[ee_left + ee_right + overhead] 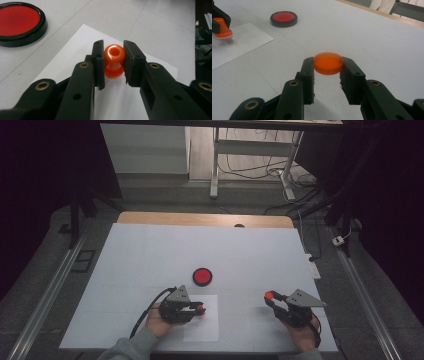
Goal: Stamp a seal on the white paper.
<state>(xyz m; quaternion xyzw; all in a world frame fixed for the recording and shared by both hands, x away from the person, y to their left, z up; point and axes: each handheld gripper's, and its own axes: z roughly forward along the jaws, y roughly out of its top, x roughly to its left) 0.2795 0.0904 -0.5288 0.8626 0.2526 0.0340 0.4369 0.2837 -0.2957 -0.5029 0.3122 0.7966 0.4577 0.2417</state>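
Note:
My left gripper (113,63) is shut on an orange knob-shaped stamp (114,61), jaws pressed on both sides of its round handle. The stamp (222,28) hangs base down over a white sheet of paper (82,50); whether it touches the sheet I cannot tell. My right gripper (328,65) is shut on a flat round orange cap (328,63), held a little above the table at the right. A red ink pad in a black round case (202,276) lies just beyond the paper (202,330). In the high view the left gripper (200,308) and right gripper (269,295) are near the front edge.
A white cover (150,255) lies over the table, with a strip of bare wood (200,218) at the far edge. Metal rails (45,295) run along both sides. Desk legs and cables (250,170) stand on the floor beyond.

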